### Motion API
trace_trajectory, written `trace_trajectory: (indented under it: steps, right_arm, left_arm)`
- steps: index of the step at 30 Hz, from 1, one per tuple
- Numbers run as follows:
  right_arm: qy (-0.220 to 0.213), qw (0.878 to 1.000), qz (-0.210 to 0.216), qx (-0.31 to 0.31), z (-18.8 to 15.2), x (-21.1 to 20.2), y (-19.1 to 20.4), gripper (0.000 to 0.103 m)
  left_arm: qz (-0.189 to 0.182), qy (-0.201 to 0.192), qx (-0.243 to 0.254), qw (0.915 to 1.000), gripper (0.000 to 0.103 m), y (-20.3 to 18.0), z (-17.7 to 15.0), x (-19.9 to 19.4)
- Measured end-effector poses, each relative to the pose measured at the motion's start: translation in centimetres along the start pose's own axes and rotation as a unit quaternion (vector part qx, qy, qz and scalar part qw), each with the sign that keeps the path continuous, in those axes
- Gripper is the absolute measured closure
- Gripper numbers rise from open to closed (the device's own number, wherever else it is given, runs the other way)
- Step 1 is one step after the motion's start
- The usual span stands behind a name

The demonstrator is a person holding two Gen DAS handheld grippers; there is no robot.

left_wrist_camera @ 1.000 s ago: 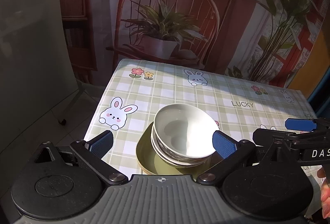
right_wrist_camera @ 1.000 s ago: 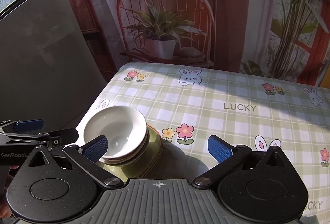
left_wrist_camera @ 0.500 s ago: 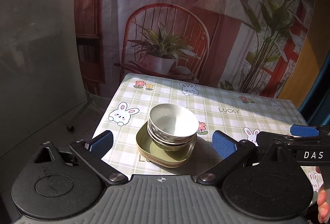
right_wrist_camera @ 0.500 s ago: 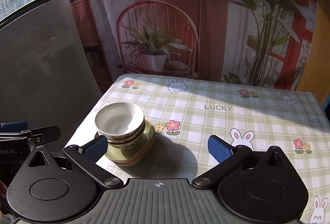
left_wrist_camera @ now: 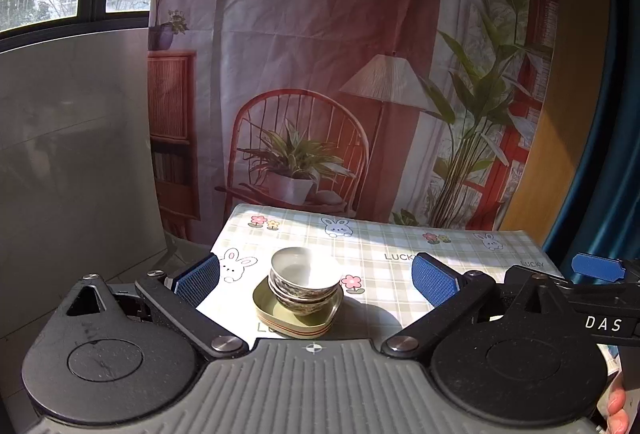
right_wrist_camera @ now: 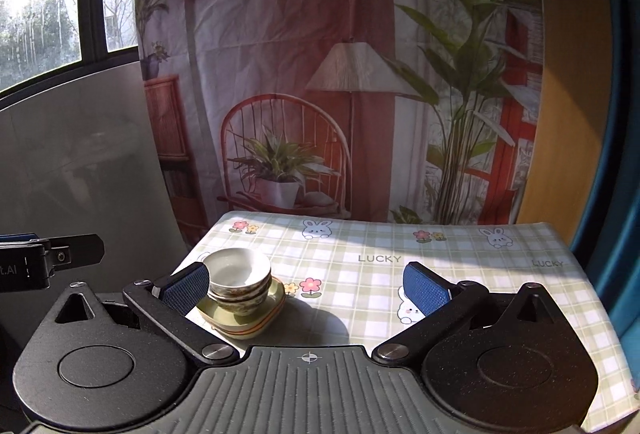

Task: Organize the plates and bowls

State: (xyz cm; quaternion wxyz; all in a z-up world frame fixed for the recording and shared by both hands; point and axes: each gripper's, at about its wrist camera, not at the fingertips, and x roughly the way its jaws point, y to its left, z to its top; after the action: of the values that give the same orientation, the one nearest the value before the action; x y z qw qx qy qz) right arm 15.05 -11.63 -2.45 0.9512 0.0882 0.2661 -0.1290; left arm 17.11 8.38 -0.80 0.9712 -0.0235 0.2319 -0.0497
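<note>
Item: stack of bowls (left_wrist_camera: 305,282), nested one in another, seated in a shallow green plate (left_wrist_camera: 295,318) with a striped rim. Location: near left part of the worktop (left_wrist_camera: 460,258), ahead of and between the fingers of the left tongs (left_wrist_camera: 316,276); ahead of the left finger of the right tongs (right_wrist_camera: 306,284), partly hidden by that finger's blue pad.

Left tongs: spread wide, holding nothing, touching nothing; well clear of the stack.

Right tongs: spread wide, empty, likewise clear of the crockery.

Worktop: checked cloth with rabbits, flowers and the word LUCKY; no other plate or bowl visible on it in either view.

Step in hand, by judgement: stacking appears complete; both tongs sit back from the pile, as at the close of the task.

Next move, by judgement: none required beyond keeping both tongs away. If the pile must be shifted, grip the plate rim, not the bowls, which may rock.
</note>
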Motion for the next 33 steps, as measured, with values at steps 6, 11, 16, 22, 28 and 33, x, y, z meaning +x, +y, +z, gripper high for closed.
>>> trace_trajectory:
  steps: [6, 11, 16, 22, 28, 33]
  right_arm:
    - [-0.034, 0.999, -0.024, 0.014, 0.2, -5.6, -1.0, 0.0]
    - [-0.057, 0.997, -0.053, 0.019, 0.7, -9.5, -1.6, 0.0]
    - [-0.079, 0.995, -0.054, 0.018, 1.4, -12.8, -1.9, 0.0]
    - [-0.087, 0.993, -0.08, 0.011, 1.7, -14.5, -2.5, 0.0]
    - [-0.072, 0.992, -0.104, 0.004, 1.5, -14.1, -2.8, 0.0]
    - [-0.067, 0.993, -0.102, 0.003, 1.4, -13.7, -2.8, 0.0]
  left_arm:
    - [-0.02, -0.032, 0.005, 0.9993, 0.0, -1.1, 0.5, -3.9]
    - [-0.019, -0.052, 0.007, 0.9984, 0.0, -2.1, 0.9, -6.5]
    - [-0.017, -0.079, 0.025, 0.9964, 0.0, -3.6, 1.0, -8.6]
    - [-0.041, -0.076, 0.024, 0.996, 0.0, -4.6, 1.0, -8.9]
    - [-0.042, -0.067, 0.03, 0.9964, 0.0, -4.9, 0.7, -8.4]
    - [-0.044, -0.058, 0.031, 0.9968, 0.0, -4.7, 0.5, -8.1]
